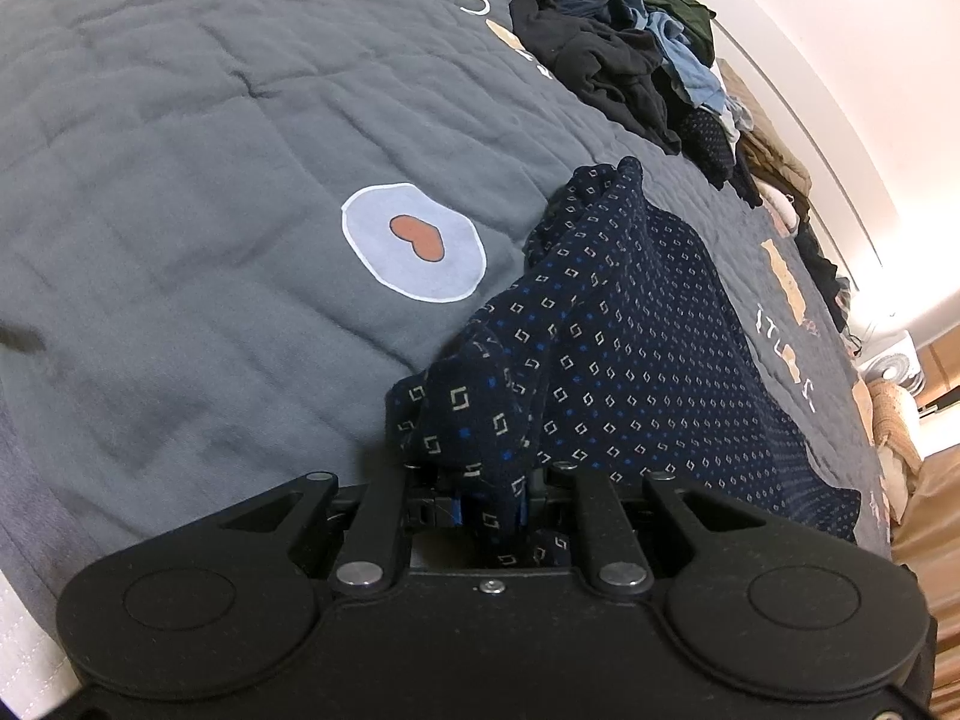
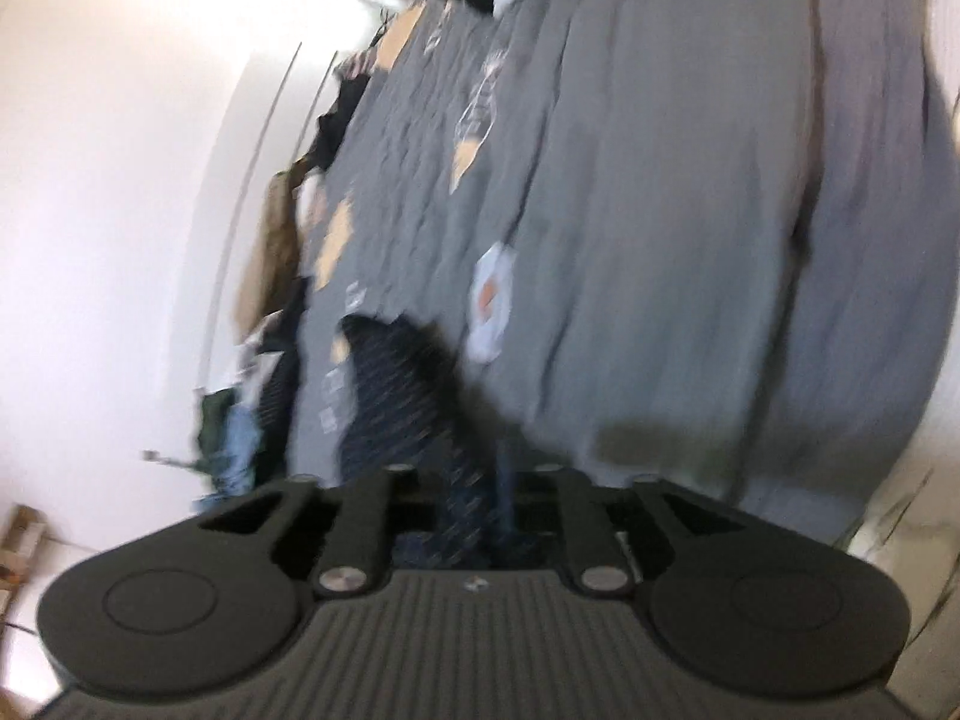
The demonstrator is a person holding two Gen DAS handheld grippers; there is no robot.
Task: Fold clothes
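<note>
A navy garment point(image 1: 630, 330) with small white and blue square marks lies crumpled on the grey bedspread point(image 1: 210, 180), at the right of the left wrist view. My left gripper point(image 1: 489, 480) is shut on a bunched edge of it, and the cloth rises out of the jaws. The right wrist view is blurred. There the same garment point(image 2: 396, 396) lies left of centre, and a dark strip of it runs down into my right gripper point(image 2: 477, 498). Cloth fills the gap between the jaws, but the blur hides whether the pads press on it.
A pile of dark, blue and green clothes point(image 1: 612, 42) sits along the bed's far side by the white wall, seen again as a heap point(image 2: 240, 420) in the right wrist view. A white fan point(image 1: 894, 369) stands past the bed's end. The bedspread has a heart patch point(image 1: 414, 240).
</note>
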